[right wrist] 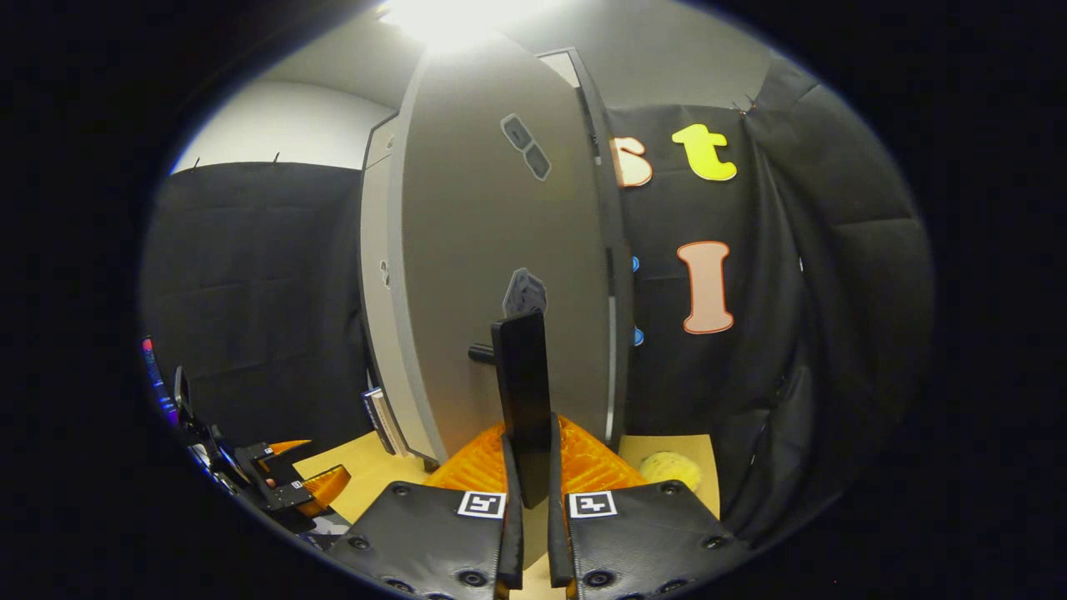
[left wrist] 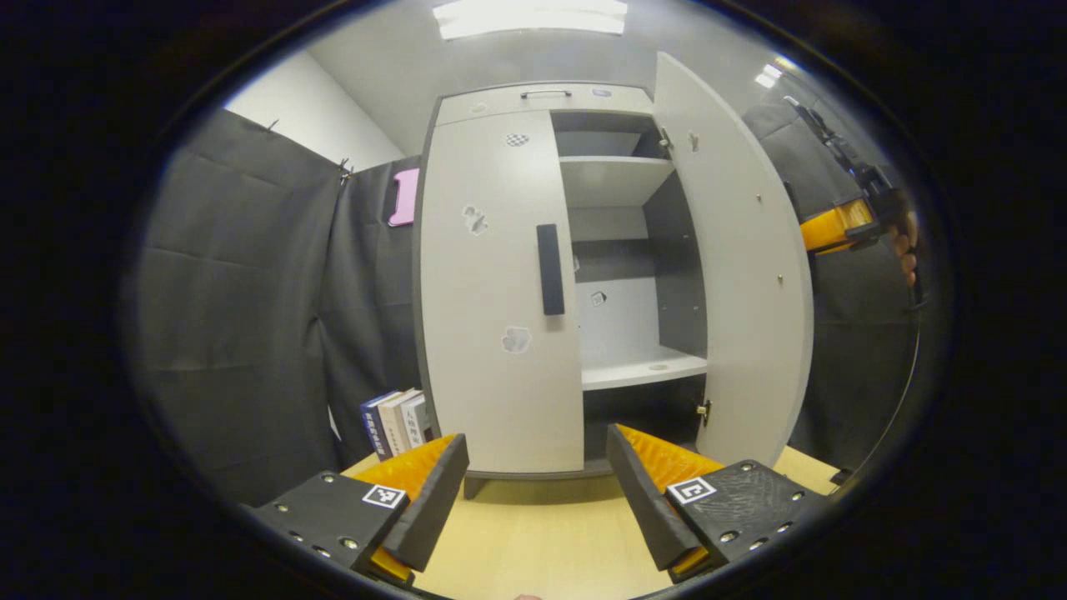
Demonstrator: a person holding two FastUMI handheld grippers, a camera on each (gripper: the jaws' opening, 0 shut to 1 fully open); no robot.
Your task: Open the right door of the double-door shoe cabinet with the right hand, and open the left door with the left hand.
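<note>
With the right door [left wrist: 733,275] swung wide, the right gripper [right wrist: 527,479] has its jaws clamped on that door's handle [right wrist: 523,400], while the left gripper [left wrist: 533,483] hangs jaws wide above the tabletop [left wrist: 542,542], short of the closed left door [left wrist: 492,292] and its handle [left wrist: 549,268].

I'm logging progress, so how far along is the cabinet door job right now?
About halfway. Done: the right door is swung open, showing the shelves. In hand: the right gripper is shut on the right door handle. Left: the left door is closed, with the open left gripper short of it.
</note>
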